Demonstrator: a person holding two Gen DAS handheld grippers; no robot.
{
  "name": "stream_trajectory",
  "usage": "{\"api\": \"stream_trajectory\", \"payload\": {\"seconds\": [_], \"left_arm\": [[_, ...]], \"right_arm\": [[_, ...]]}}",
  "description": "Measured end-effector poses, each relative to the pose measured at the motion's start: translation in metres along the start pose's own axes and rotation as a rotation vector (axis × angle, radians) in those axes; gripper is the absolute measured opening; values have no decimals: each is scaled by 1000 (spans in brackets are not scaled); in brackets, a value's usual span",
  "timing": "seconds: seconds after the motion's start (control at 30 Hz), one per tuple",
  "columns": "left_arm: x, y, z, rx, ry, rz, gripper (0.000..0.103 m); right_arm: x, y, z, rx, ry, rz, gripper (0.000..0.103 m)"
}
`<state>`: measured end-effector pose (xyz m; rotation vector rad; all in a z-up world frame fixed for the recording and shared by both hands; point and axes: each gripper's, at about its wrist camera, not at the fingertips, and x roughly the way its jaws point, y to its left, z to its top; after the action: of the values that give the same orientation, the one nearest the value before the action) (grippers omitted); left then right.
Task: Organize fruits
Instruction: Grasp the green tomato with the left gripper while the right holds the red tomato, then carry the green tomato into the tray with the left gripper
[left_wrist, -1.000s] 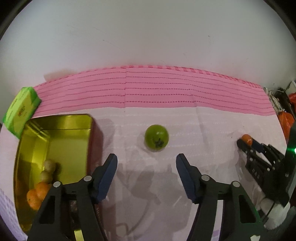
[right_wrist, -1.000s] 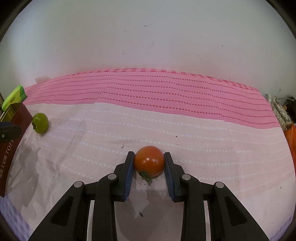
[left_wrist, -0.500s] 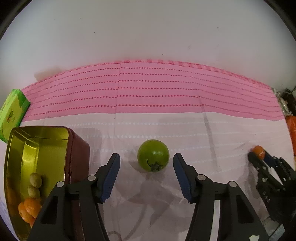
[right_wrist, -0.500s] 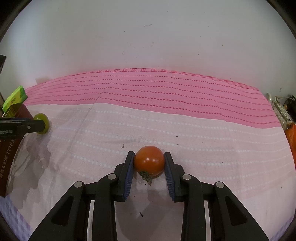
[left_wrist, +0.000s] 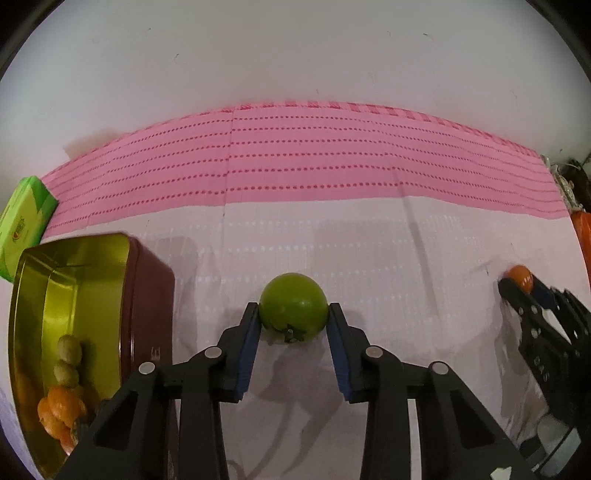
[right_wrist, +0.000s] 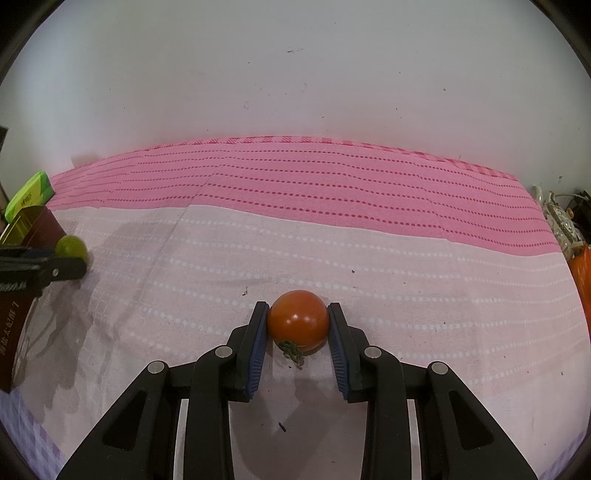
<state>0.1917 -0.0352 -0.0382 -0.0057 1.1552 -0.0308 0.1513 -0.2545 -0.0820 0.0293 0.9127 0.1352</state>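
A pink cloth covers the table under both cameras, deep pink with dotted lines across the middle band of each frame and paler pink below, running up to a white wall.

At the left edge of the left wrist view sits an open tin, maroon outside and gold inside. In its lower left corner lie some orange segments with 2 small pale round fruits just above them. A green box rests behind the tin, in the upper left.

In the lower centre of that view, the left gripper is clenched on a green tomato, both blue pads pressed to its sides, its stem end facing the camera. The tomato sits low against the cloth, just right of the tin.

In the right wrist view, the right gripper is likewise clamped on a red tomato at lower centre, its green stem hanging at the bottom, well apart from the tin at the far left of the frame.
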Motion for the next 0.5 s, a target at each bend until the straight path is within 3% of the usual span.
{"api": "stream_trajectory", "payload": {"seconds": [0.5], "left_arm": [[-57, 7, -45, -8, -25, -8, 32]], "right_arm": [[0, 0, 0, 0, 0, -1, 33]]}}
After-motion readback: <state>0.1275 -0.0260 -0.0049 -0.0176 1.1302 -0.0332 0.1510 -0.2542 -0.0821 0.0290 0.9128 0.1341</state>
